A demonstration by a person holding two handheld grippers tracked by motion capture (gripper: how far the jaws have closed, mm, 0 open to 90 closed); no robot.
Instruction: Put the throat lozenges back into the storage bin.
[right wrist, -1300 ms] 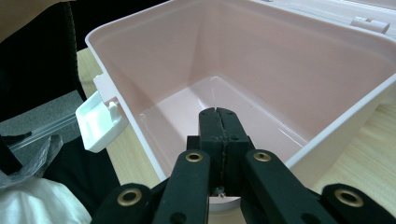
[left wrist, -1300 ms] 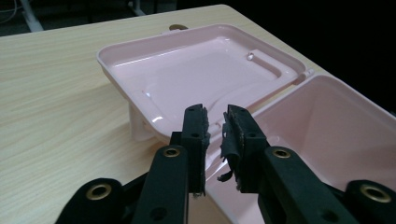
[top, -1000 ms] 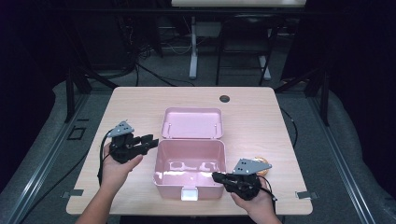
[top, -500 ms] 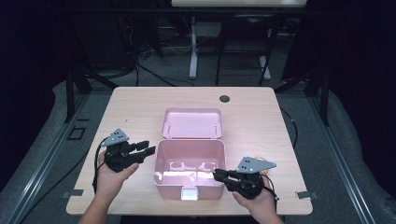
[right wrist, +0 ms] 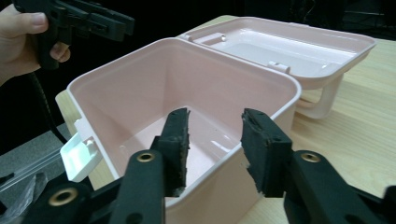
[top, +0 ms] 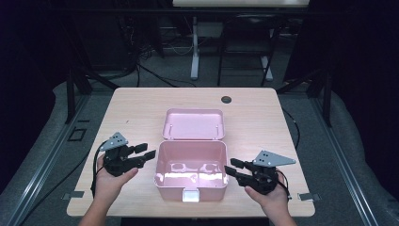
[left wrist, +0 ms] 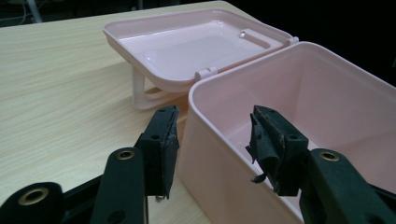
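From above our side we look forward and down over the table (top: 141, 108); both gripper views sit close, sharing the open pink box (top: 190, 162) (left wrist: 327, 93) (right wrist: 154, 88).

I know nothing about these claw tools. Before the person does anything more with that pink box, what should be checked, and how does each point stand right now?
1. Lid fully open, lying back on the table: ok.
2. Pink box empty inside: ok, nothing seen in it.
3. Left claw free of the box: ok; its jaws have just been opening and stand either side of the wall without pressing it.
4. Right claw let go: ok; jaws just opening, apart at the rim.
5. White latch undamaged: cannot tell.
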